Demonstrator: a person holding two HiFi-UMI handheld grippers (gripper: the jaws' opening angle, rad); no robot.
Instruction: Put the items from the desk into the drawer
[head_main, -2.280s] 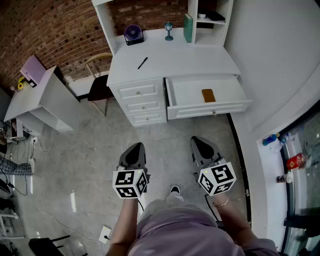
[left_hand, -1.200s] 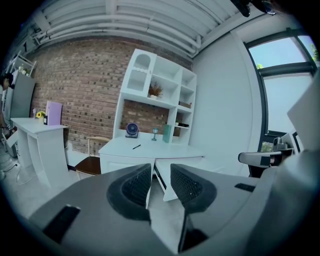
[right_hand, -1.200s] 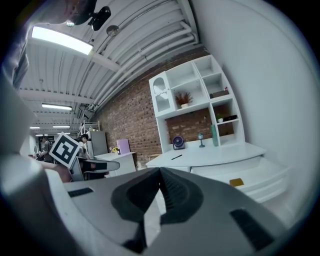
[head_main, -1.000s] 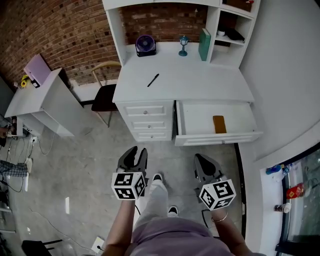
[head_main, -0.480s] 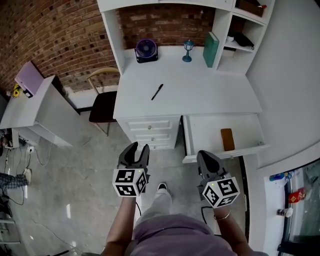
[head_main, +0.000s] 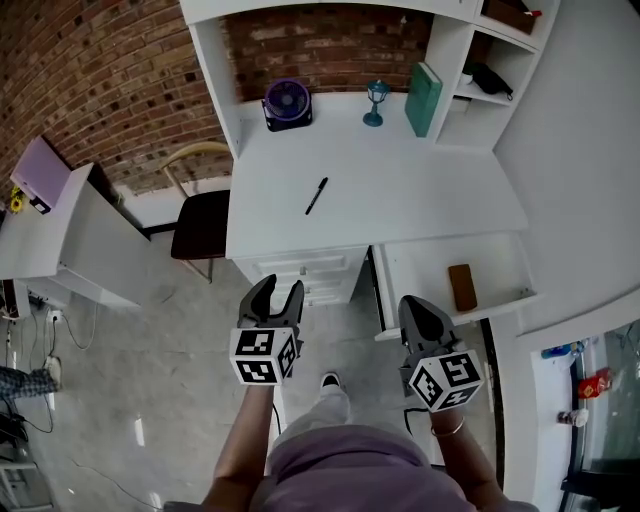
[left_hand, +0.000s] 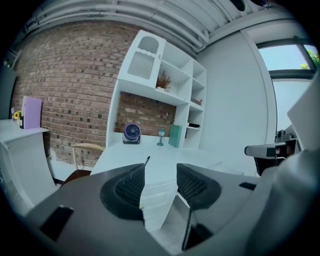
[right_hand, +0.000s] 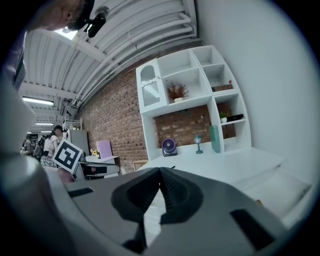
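A black pen lies on the white desk; it also shows just above the left jaw. At the desk's back stand a purple fan, a small blue goblet and a green book. The open drawer on the right holds a brown flat item. My left gripper hangs open and empty in front of the closed drawers. My right gripper is shut on nothing, near the open drawer's front edge. Both are short of the desk.
A wooden chair stands left of the desk. Further left is a white side table with a purple box. Shelves rise above the desk's right end. A brick wall is behind.
The desk has come closer and lower in the head view as the person stepped forward. Both grippers keep their pose: left open, right shut.
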